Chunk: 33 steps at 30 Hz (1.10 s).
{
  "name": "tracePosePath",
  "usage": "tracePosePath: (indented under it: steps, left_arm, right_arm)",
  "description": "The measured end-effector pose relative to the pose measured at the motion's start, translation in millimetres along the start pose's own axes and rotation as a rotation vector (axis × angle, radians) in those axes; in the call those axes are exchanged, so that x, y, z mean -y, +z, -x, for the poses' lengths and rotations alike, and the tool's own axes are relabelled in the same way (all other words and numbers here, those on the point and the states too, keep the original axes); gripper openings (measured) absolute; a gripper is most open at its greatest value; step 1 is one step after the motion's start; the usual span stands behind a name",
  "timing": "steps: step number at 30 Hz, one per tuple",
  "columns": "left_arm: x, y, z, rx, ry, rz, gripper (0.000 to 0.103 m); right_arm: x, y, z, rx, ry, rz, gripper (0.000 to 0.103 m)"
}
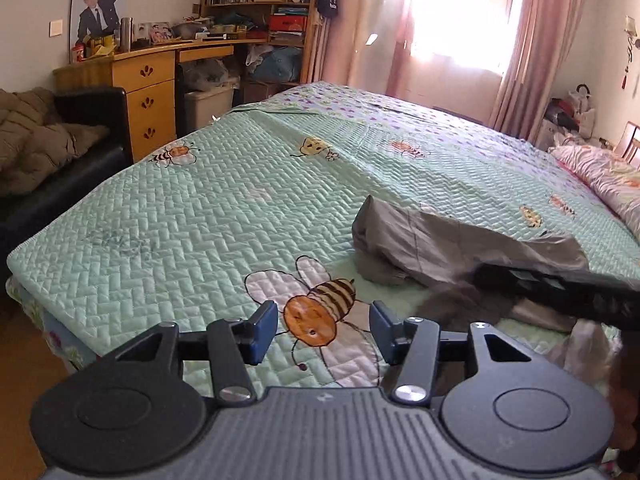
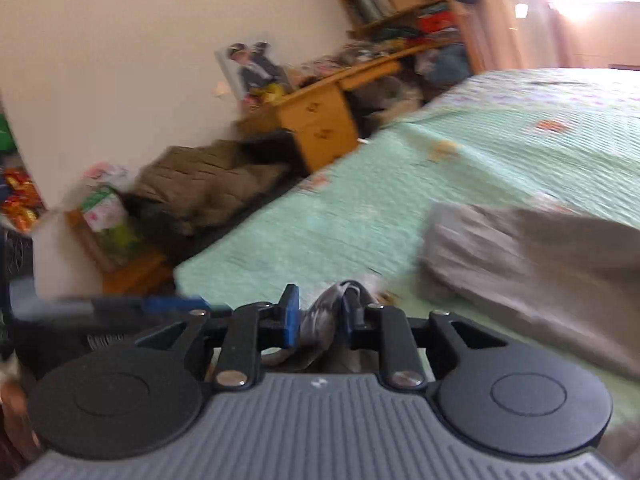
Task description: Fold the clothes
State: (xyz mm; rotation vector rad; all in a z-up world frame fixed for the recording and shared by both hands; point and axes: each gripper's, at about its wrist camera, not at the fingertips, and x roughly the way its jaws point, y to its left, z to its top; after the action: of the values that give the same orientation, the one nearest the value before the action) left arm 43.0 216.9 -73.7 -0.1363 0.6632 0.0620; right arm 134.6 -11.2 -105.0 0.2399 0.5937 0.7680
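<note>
Left tongs [image 1: 323, 328] stand parted with nothing between the blue pads [image 1: 262, 332]; only the bee print [image 1: 320, 312] on the green quilted bedspread [image 1: 200, 208] shows in the gap. They hang over the near part of the bed, pointing down across it.

Right tongs [image 2: 318, 318] are narrowed onto a bunched twist of grey cloth, which fills the space between the pads; the picture is smeared, and it cannot be told whether both pads press on it. In the left wrist view the right tongs enter as a dark bar from the right edge, just over the garment.

A grey garment [image 1: 460, 248] lies on the bedspread to the right of the left tongs, crumpled and partly folded over itself, with one flat panel raised at its far left corner and loose folds nearer the bed's edge. In the right wrist view the same garment [image 2: 532, 264] spreads from the tongs toward the right, wrinkled and uneven.

Beside the bed stand a wooden desk [image 1: 148, 92] and a dark sofa [image 1: 60, 160].
</note>
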Motion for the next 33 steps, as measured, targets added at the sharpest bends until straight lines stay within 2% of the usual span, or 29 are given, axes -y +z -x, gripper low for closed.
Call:
tracePosePath:
  steps: [2,3,5,7,9,12,14,17,20,22,24,26,27,29,31,33]
  left_arm:
    - [12,-5,-13,-0.030,-0.007,-0.030,0.055]
    - [18,-8,-20,-0.046,-0.010,-0.045,0.055]
    - [33,-16,-36,-0.093,-0.032,-0.062,0.055]
    - [51,-25,-49,-0.130,-0.060,-0.090,0.055]
    - [69,-33,-61,-0.162,-0.078,-0.129,0.055]
    - [94,-44,-75,-0.199,-0.106,-0.185,0.055]
    - [107,-50,-84,-0.207,-0.100,-0.228,0.055]
    - [122,-52,-95,-0.220,-0.066,-0.278,0.055]
    - [134,-37,-97,-0.191,-0.055,-0.308,0.057]
    - [143,-24,-100,-0.167,-0.024,-0.327,0.071]
    - [152,-13,-109,-0.154,0.028,-0.350,0.075]
    - [159,-3,-120,-0.158,0.094,-0.364,0.075]
    - [160,1,-125,-0.162,0.106,-0.363,0.075]
    - [160,7,-135,-0.188,0.113,-0.346,0.075]
    - [158,9,-145,-0.220,0.110,-0.325,0.075]
    - [156,9,-152,-0.241,0.116,-0.313,0.075]
  right_arm:
    - [32,-17,43,0.071,-0.122,-0.049,0.034]
    - [48,-25,66,0.108,-0.197,-0.076,0.042]
    - [89,-37,114,0.188,-0.356,-0.163,0.045]
    - [133,-44,154,0.241,-0.521,-0.252,0.053]
    - [174,-50,181,0.257,-0.621,-0.326,0.053]
    - [224,-53,201,0.274,-0.585,-0.468,0.053]
    - [245,-49,197,0.252,-0.601,-0.468,0.053]
    - [267,-35,165,0.187,-0.633,-0.402,0.053]
    - [292,-19,128,0.167,-0.586,-0.442,0.055]
    - [312,-10,108,0.156,-0.562,-0.518,0.057]
    - [330,-3,84,0.114,-0.562,-0.564,0.057]
    - [332,4,61,0.075,-0.577,-0.566,0.053]
    - [328,8,50,0.061,-0.577,-0.536,0.036]
    - [311,16,32,0.035,-0.624,-0.442,0.013]
    - [285,27,18,0.030,-0.682,-0.296,0.011]
    - [252,39,4,0.043,-0.719,-0.091,0.011]
